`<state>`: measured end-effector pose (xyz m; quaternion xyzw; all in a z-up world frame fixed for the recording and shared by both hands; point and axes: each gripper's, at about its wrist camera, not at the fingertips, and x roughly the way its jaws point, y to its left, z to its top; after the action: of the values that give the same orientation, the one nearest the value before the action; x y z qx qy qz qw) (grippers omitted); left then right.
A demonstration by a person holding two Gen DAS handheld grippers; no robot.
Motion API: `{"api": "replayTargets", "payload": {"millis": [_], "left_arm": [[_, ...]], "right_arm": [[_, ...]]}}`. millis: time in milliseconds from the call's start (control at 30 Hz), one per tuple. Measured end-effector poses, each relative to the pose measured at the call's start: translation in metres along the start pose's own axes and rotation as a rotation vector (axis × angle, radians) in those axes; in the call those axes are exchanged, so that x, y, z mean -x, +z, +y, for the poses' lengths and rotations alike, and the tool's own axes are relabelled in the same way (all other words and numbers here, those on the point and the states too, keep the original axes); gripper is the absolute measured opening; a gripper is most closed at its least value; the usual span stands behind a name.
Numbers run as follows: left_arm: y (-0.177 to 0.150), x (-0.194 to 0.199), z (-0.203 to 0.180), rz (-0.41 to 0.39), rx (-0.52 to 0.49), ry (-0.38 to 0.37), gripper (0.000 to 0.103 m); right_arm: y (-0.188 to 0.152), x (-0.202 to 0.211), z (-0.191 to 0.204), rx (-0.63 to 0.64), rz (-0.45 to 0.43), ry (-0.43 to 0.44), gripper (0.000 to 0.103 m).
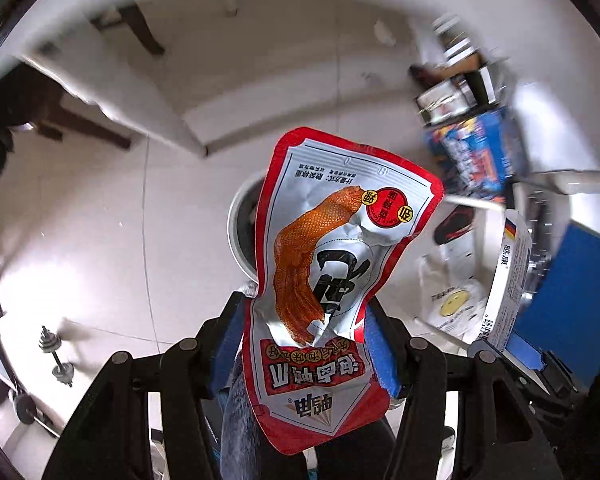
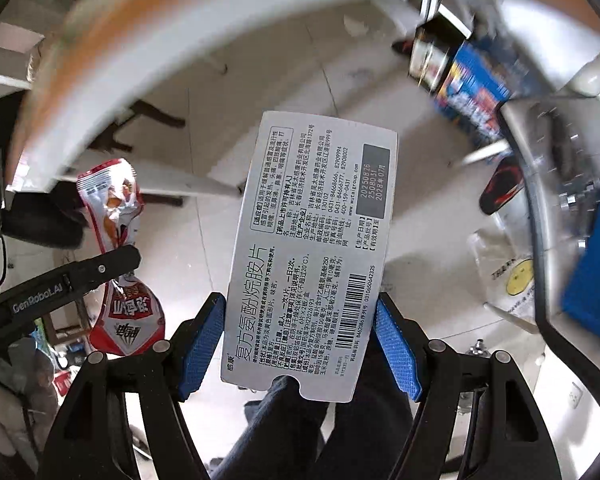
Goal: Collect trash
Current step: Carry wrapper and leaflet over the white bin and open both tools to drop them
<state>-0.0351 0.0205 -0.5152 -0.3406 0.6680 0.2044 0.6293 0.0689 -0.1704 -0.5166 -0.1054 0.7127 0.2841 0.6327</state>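
While pointed steeply down at a pale tiled floor [image 1: 100, 220], grips a crumpled red-and-white snack wrapper [image 1: 332, 264] between the blue pads [image 1: 384, 356] of the left gripper [image 1: 308, 344], pinched at the waist so that the printed top fans out above the fingers and the bottom hangs below them. Shows, at far left of the left wrist view, dumbbells [image 1: 56, 356] lying on the tiles and dark wooden furniture legs [image 1: 80, 124] under a white tabletop edge. Partly hides a round white bin [image 1: 238, 228] directly behind the wrapper. Blurs, at right, a stack of blue printed boxes [image 1: 476, 156], a clear plastic bag with a yellow round mark [image 1: 452, 304] and a black-and-red slipper [image 1: 456, 226] on the floor.

Holds, in the right wrist view, a flat white medicine box [image 2: 312, 256] clamped by its long edges in the right gripper [image 2: 300, 344], blue pads pressed against both sides, small black print and a barcode facing the camera. Catches the left gripper's black finger [image 2: 100, 268] at left, with the same wrapper [image 2: 116, 256] nipped in it, near but apart from the box. Streaks a pale orange-edged rim [image 2: 140, 40] across the top. Repeats, at right, the blue boxes [image 2: 472, 88], the slipper [image 2: 500, 188] and the plastic bag [image 2: 504, 276].
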Motion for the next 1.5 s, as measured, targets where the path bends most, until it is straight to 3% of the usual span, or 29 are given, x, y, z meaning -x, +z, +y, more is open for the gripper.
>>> {"api": "replayTargets", "payload": {"millis": [133,333,533,667,700,733,767,833,1133,1500], "left_arm": [[0.019,-0.08,0.012,0.054,0.021,0.02,0.054],[0.042,-0.156,0.025,0.104,0.066,0.037,0.054],[0.047,-0.194,0.032,0.16,0.056,0.039,0.059],[0.041,-0.199,0.041,0.188,0.09,0.0,0.065],[0.041,-0.198,0.043,0.185,0.093,0.002,0.069],[0.04,-0.195,0.045,0.176,0.097,0.006,0.08],[0.038,-0.192,0.047,0.168,0.103,0.015,0.095],[0.036,-0.185,0.051,0.156,0.103,0.045,0.103],[0.01,-0.133,0.058,0.054,0.064,0.189,0.103],[-0.034,-0.042,0.038,-0.008,0.044,0.181,0.103]], "right_arm": [[0.006,-0.079,-0.015,-0.001,0.045,0.009,0.076],[0.021,-0.184,-0.03,0.0,0.088,0.017,0.076],[0.025,-0.251,-0.04,-0.012,0.139,0.035,0.076],[0.028,-0.275,-0.041,-0.009,0.189,0.103,0.078],[0.029,-0.279,-0.043,-0.014,0.199,0.127,0.082],[0.029,-0.284,-0.045,-0.013,0.207,0.136,0.097],[0.028,-0.287,-0.046,-0.019,0.214,0.143,0.103],[0.025,-0.287,-0.048,-0.024,0.214,0.15,0.103],[0.018,-0.252,-0.044,0.003,0.181,0.012,0.103],[-0.001,-0.143,-0.005,0.043,0.108,-0.096,0.103]]}}
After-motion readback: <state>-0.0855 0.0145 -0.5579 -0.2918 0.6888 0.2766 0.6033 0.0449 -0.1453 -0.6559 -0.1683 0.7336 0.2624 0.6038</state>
